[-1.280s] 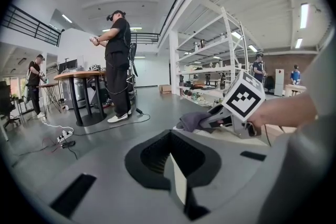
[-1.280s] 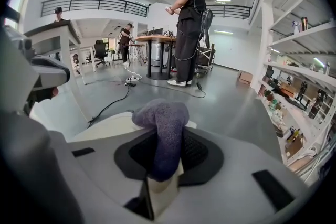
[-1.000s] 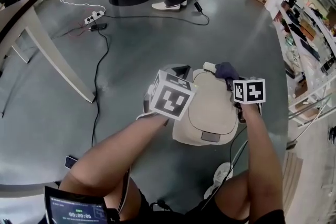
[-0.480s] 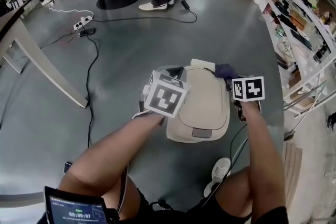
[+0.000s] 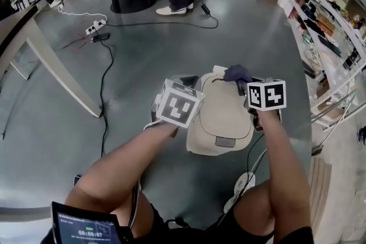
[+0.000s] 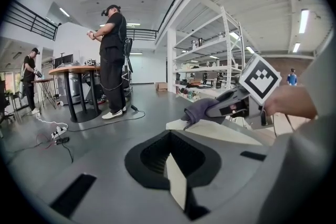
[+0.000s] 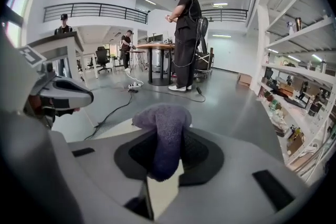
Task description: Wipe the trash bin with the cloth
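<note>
Lengthwise ahead, bin; cloth at far end.

My left gripper and right gripper are both chunky grey plastic, black recess round the jaws, left cube and right cube white with black square markers, and I'm wearing a dark short sleeve and a white sneaker.

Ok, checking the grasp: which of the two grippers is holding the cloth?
The right gripper: the purple cloth is pinched in its jaws. The left gripper has no cloth.
</note>
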### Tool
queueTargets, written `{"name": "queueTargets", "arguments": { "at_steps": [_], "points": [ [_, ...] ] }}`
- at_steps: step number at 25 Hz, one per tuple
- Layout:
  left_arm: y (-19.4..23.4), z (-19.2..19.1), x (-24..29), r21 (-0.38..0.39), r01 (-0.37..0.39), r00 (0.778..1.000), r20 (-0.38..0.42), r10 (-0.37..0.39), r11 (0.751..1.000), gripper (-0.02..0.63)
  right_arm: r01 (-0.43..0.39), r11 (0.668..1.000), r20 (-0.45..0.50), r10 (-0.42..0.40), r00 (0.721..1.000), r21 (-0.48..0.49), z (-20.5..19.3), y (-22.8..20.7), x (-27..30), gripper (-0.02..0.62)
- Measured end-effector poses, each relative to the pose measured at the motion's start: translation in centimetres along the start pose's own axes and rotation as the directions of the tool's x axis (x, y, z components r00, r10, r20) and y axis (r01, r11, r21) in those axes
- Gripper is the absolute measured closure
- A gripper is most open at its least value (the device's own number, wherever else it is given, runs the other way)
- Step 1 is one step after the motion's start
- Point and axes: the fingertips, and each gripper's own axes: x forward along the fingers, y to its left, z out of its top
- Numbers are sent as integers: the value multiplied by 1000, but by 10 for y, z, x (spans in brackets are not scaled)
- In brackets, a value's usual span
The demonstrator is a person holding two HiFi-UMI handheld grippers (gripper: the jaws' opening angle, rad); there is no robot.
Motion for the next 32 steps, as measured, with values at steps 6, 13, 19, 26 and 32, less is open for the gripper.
{"name": "queueTargets", "arguments": {
  "at_steps": [6,13,19,26,32],
  "points": [
    [18,-4,-30,-24,-26,999,26,26,999,609,-110,994,6,110,994,-13,10,65,12,506],
    [23,-10,-41,-78,-25,999,18,27,997,609,-150,983,-60,144,988,-110,6,113,25,506],
    [29,-13,-41,-73,-52,999,4,52,996,609,-190,976,-104,179,978,-107,-9,126,36,506],
    [24,-12,-40,-81,-35,999,-8,34,996,609,-184,980,-96,177,979,-68,-12,117,36,506],
    [16,-10,-37,-71,-19,1000,-17,18,997,609,-162,985,-99,156,983,-53,-16,101,26,506]
  ]
}}
